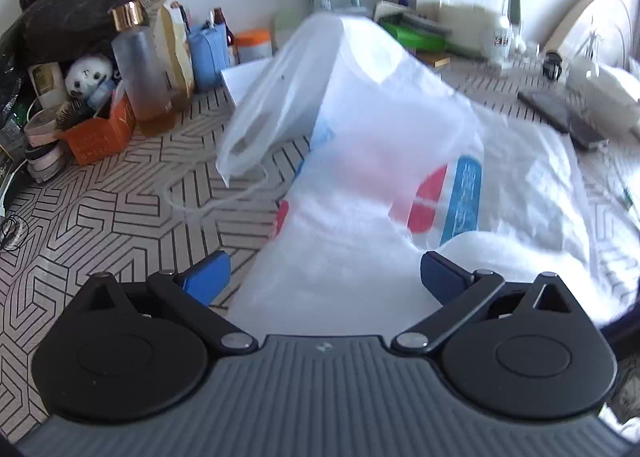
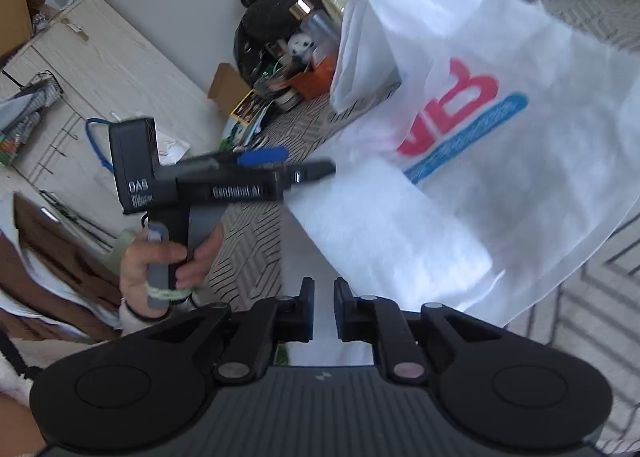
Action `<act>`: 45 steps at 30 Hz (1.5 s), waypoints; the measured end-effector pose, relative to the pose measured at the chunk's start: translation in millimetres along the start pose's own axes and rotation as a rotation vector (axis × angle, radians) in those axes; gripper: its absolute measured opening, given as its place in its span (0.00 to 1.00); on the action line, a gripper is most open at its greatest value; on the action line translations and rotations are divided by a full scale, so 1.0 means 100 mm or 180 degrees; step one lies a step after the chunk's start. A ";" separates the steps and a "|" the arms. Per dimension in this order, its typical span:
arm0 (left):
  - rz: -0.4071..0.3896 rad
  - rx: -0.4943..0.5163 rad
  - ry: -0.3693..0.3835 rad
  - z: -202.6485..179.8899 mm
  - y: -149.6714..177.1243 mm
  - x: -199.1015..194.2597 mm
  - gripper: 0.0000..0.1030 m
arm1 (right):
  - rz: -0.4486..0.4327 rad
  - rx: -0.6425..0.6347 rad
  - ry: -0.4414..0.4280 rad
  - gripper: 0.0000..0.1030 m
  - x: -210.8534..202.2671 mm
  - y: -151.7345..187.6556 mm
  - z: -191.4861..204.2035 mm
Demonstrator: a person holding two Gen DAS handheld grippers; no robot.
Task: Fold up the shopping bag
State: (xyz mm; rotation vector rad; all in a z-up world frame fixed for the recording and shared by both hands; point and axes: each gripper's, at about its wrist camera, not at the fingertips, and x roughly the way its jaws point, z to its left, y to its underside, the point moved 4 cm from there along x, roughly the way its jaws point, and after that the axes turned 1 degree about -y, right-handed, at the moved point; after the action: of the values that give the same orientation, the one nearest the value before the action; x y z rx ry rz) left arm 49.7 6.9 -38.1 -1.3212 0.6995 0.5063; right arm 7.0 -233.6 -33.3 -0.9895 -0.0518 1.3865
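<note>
The white, thin non-woven shopping bag with red and blue print lies on the grey geometric-patterned surface, part of it flat and part of it raised in a loose hump between my two hands, one handle loop hanging off towards the cluttered far edge. In the right wrist view the same bag runs from near my hand away towards the far right, with a folded-over white panel lying just ahead.

My left gripper stands wide apart, its blue pads on either side of the bag's near fabric without pressing it, so it holds nothing. My right gripper has its jaws nearly together with a narrow gap; white fabric lies right in front of them, but I cannot tell whether any is pinched.

In the right view my left hand holds its black tool off the near left edge of the bag. The bag's long axis, as I judge it, runs away from me, so the next fold likely needs the left gripper, nearer the loose raised part, to take it.
</note>
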 end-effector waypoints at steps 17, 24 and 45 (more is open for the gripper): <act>-0.0183 -0.0805 0.0343 0.77 -0.16 -0.24 1.00 | 0.0728 -0.2874 0.1942 0.61 1.64 -2.24 0.71; 0.0017 -0.1025 0.0419 0.96 -0.19 0.06 1.00 | 0.1380 -0.4139 0.2543 0.39 2.42 -2.02 0.49; -0.0147 -0.0351 0.0447 0.22 -0.80 0.17 1.00 | -0.1874 0.2028 -0.0029 0.11 -0.11 -0.58 -1.19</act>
State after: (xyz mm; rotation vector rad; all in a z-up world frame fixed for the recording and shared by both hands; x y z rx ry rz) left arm 121.0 12.0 7.4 -1.4837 0.7638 0.4226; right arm 117.2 -300.3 -65.7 -0.3799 0.0840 0.7781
